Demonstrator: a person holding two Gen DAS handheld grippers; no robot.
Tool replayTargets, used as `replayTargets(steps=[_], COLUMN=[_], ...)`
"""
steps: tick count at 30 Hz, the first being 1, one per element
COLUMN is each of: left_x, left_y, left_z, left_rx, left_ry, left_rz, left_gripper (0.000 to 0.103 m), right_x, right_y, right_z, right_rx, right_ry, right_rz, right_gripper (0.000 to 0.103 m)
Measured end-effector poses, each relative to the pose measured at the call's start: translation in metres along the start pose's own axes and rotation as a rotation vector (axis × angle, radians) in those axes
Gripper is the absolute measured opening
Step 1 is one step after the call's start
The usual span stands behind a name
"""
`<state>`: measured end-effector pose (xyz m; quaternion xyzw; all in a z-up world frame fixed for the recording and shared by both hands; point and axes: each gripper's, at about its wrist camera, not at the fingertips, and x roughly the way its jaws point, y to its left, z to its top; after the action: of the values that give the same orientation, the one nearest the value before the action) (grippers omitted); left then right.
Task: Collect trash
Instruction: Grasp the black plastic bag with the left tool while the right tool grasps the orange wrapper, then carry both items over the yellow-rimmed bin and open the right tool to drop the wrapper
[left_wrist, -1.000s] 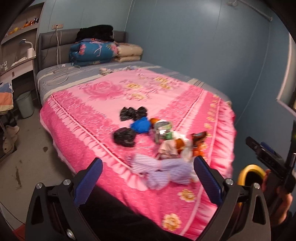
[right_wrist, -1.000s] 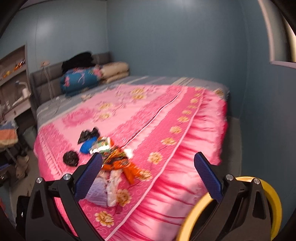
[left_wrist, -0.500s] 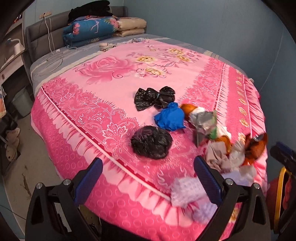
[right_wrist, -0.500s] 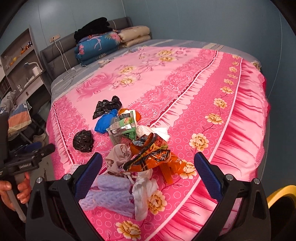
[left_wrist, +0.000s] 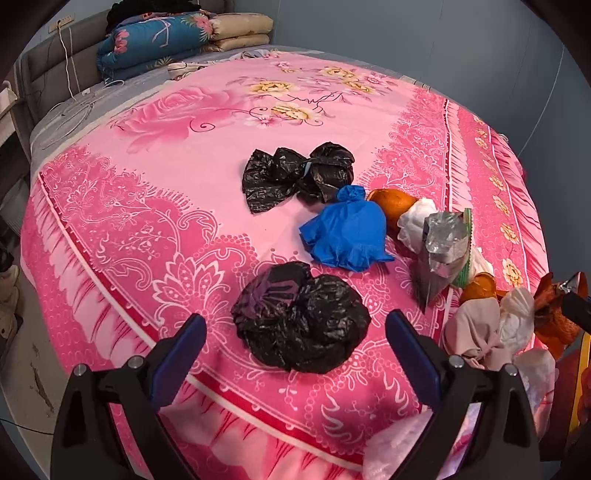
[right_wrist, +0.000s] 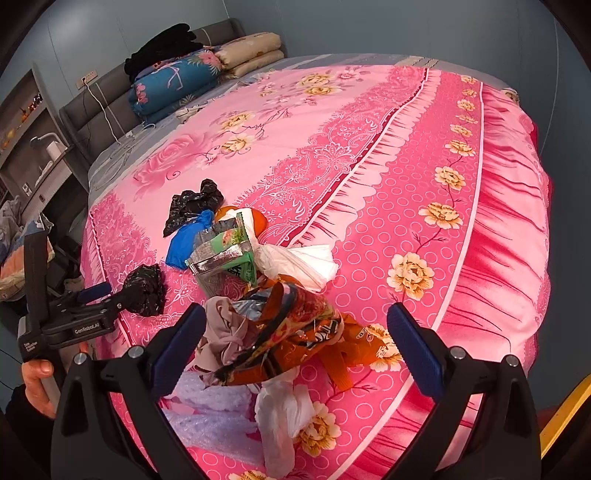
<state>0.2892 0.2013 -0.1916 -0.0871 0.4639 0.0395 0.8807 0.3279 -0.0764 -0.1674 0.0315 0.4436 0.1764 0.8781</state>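
Trash lies on a pink flowered bed (left_wrist: 155, 155). In the left wrist view my open left gripper (left_wrist: 295, 343) brackets a crumpled black bag (left_wrist: 301, 325); it also shows in the right wrist view (right_wrist: 146, 290). Beyond lie a blue bag (left_wrist: 347, 230), a second black bag (left_wrist: 295, 173), a silver-green wrapper (left_wrist: 443, 243) and white bags (left_wrist: 415, 221). My open right gripper (right_wrist: 297, 343) brackets an orange wrapper (right_wrist: 295, 332), with a beige cloth (right_wrist: 221, 328), a white bag (right_wrist: 299, 262) and bubble wrap (right_wrist: 214, 417) around it.
Folded quilts (left_wrist: 166, 40) and pillows (right_wrist: 251, 53) are stacked at the headboard. Shelves (right_wrist: 29, 140) stand left of the bed. A yellow rim (right_wrist: 565, 410) shows at the lower right. The left gripper body (right_wrist: 70, 317) is near the bed's left edge.
Both grippers have moved closer and lower over the bed. The left one now frames the near black bag, the right one the orange wrapper. Both stay open.
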Motion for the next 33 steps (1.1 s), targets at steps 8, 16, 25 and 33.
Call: replayTargets(steps=[8, 16, 25, 33], left_x=[0.022, 0.015, -0.016, -0.066], left_y=[-0.008, -0.005, 0.008, -0.005], left_z=[-0.010, -0.011, -0.011, -0.021], left_rx=[0.034, 0.002, -0.066, -0.078], left_ry=[0.022, 0.005, -0.060, -0.147], left_rz=[0.013, -0.014, -0.042, -0.119], left_gripper=[0.051, 0.042, 0.040, 0.040], right_x=[0.017, 0.010, -0.042, -0.111], right_y=[-0.005, -0.005, -0.002, -0.007], right_z=[-0.004, -0.004, -0.003, -0.017], right_rx=[0.025, 0.021, 0.005, 0.034], right_ry=[0.049, 0.027, -0.081, -0.142], right_rz=[0.003, 0.009, 0.046, 0.136], right_gripper=[0.054, 0.036, 0.036, 0.036])
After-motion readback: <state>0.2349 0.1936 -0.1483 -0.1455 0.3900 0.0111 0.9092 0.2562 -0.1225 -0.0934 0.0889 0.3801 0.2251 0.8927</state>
